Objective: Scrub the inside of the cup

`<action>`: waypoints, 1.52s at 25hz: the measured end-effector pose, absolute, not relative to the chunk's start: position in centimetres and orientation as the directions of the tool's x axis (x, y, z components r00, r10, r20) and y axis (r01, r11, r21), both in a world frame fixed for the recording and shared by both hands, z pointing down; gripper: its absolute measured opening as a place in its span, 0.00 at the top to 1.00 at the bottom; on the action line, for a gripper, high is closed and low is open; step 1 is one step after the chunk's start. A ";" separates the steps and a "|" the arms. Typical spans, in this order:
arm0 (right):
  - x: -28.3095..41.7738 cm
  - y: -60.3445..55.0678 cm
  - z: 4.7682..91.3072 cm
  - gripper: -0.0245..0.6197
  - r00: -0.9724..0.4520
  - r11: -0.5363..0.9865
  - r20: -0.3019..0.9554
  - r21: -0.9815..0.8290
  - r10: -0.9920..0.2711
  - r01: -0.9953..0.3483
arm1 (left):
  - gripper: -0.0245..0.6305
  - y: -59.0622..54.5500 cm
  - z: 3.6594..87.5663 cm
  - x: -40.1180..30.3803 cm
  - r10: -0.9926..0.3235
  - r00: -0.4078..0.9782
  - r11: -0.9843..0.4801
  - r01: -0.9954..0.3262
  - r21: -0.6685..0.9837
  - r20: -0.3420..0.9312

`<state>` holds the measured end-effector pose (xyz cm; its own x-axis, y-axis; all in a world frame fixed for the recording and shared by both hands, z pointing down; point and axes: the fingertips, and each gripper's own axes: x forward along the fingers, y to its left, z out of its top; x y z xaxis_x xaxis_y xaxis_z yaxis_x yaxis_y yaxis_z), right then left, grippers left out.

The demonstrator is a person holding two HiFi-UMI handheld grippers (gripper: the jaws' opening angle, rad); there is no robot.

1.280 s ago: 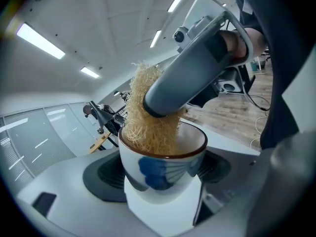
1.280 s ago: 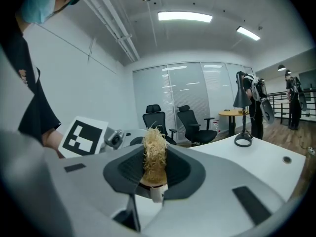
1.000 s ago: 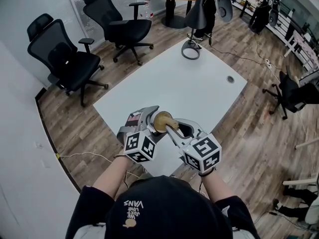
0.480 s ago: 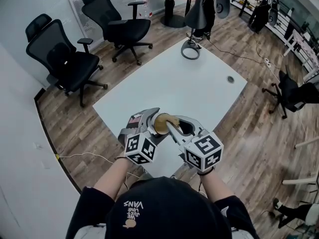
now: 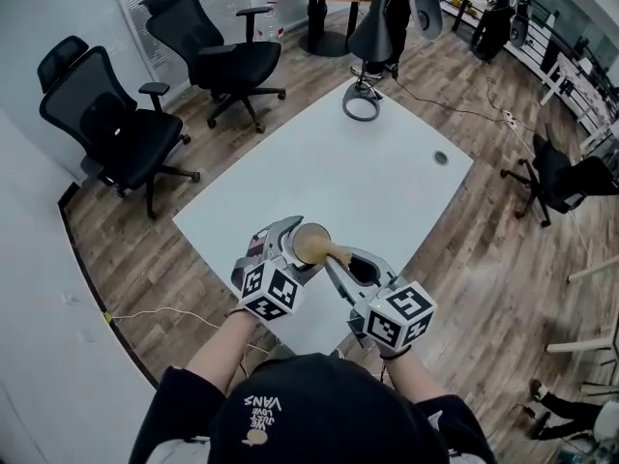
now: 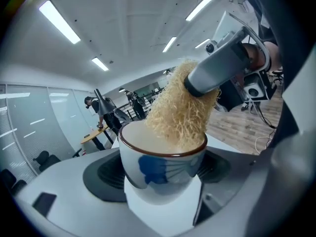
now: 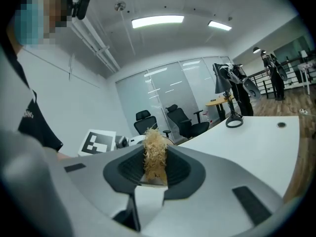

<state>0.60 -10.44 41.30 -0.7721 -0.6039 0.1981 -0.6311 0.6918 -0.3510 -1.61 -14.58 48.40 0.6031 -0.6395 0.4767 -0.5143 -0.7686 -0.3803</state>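
1. Two grippers meet over the near end of the white table point(image 5: 372, 177). The left gripper point(image 5: 293, 244) clamps a white cup point(image 6: 160, 167) with a blue pattern and a brown rim.
2. Right gripper point(image 5: 337, 257) pinches a straw-coloured fibre scrubber point(image 6: 180, 115), whose end is dipped inside the cup.
3. Black office chairs point(image 5: 111, 129) stand beyond the table.

Head view looks steeply down on the table point(image 5: 368, 182); both gripper views, close up, share the scrubber point(image 6: 180, 112).
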 end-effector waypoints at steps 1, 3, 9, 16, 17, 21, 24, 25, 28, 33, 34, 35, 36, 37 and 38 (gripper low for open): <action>0.8 -10.6 41.3 0.82 -0.769 0.682 0.182 -0.369 -0.613 -0.632 | 0.33 -14.9 48.5 -1.5 -0.637 0.611 -0.770 -0.526 -0.361 0.470; 1.2 -10.9 41.3 0.82 -0.758 0.664 0.159 -0.391 -0.632 -0.637 | 0.33 -15.5 48.9 -1.6 -0.628 0.624 -0.776 -0.546 -0.317 0.464; 2.6 -12.0 41.0 0.82 -0.721 0.620 0.118 -0.429 -0.683 -0.657 | 0.33 -18.0 50.3 -2.0 -0.607 0.664 -0.785 -0.587 -0.199 0.436; 5.0 -12.6 43.3 0.82 -0.658 0.533 0.164 -0.460 -0.735 -0.710 | 0.33 -21.7 52.3 -2.7 -0.613 0.698 -0.772 -0.630 -0.090 0.371; 5.3 -12.6 43.6 0.82 -0.648 0.518 0.174 -0.465 -0.742 -0.718 | 0.33 -22.3 52.8 -2.7 -0.608 0.701 -0.774 -0.629 -0.079 0.372; 6.5 -12.7 44.9 0.82 -0.616 0.473 0.209 -0.473 -0.760 -0.744 | 0.33 -23.7 54.6 -2.3 -0.597 0.706 -0.776 -0.629 -0.050 0.380; 7.0 -12.7 45.6 0.82 -0.596 0.446 0.220 -0.480 -0.773 -0.756 | 0.33 -24.4 55.9 -2.4 -0.594 0.709 -0.774 -0.633 -0.027 0.381; 7.2 -12.7 45.9 0.82 -0.589 0.436 0.226 -0.482 -0.776 -0.760 | 0.33 -24.7 56.3 -2.5 -0.594 0.708 -0.770 -0.637 -0.017 0.383; 7.7 -12.7 46.7 0.82 -0.570 0.408 0.245 -0.489 -0.784 -0.771 | 0.33 -25.3 57.7 -2.8 -0.595 0.702 -0.759 -0.651 0.014 0.392; 8.2 -12.9 47.6 0.82 -0.553 0.382 0.260 -0.496 -0.792 -0.780 | 0.33 -26.2 59.0 -2.9 -0.600 0.692 -0.747 -0.664 0.029 0.402; 8.1 -12.9 47.8 0.82 -0.552 0.380 0.262 -0.498 -0.791 -0.780 | 0.33 -26.3 59.4 -3.1 -0.598 0.690 -0.746 -0.665 0.030 0.408; 8.0 -13.0 47.9 0.82 -0.553 0.379 0.263 -0.500 -0.791 -0.779 | 0.33 -26.4 59.7 -3.2 -0.596 0.688 -0.746 -0.665 0.031 0.414; 7.9 -13.0 48.0 0.82 -0.554 0.378 0.264 -0.502 -0.789 -0.778 | 0.33 -26.5 60.0 -3.3 -0.595 0.686 -0.745 -0.666 0.032 0.419; 7.8 -13.1 48.0 0.82 -0.555 0.379 0.264 -0.503 -0.789 -0.777 | 0.33 -26.5 60.2 -3.4 -0.595 0.685 -0.744 -0.667 0.034 0.421; 7.7 -13.2 48.0 0.82 -0.556 0.379 0.264 -0.503 -0.789 -0.777 | 0.33 -26.6 60.4 -3.4 -0.596 0.685 -0.743 -0.668 0.036 0.420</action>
